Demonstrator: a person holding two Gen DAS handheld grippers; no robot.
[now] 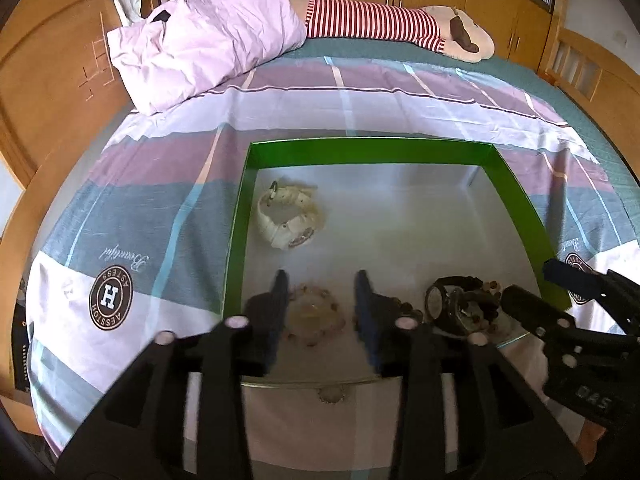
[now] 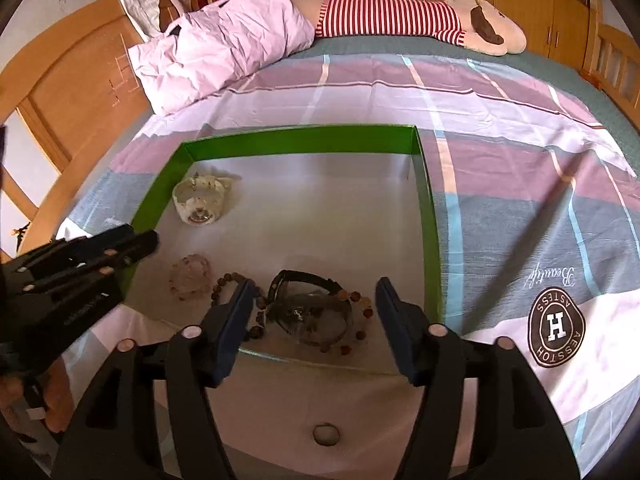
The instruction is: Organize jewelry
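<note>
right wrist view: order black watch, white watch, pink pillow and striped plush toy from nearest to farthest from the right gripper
1. black watch, between the right gripper's open fingers, at the green tray's near edge
2. white watch, far left corner of the tray
3. pink pillow, beyond the tray, left
4. striped plush toy, far edge of the bed

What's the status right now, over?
Left tool and right tool open, empty. Watches, bracelets lie in green tray. Small ring outside tray on bedsheet. Nothing blocking.
</note>
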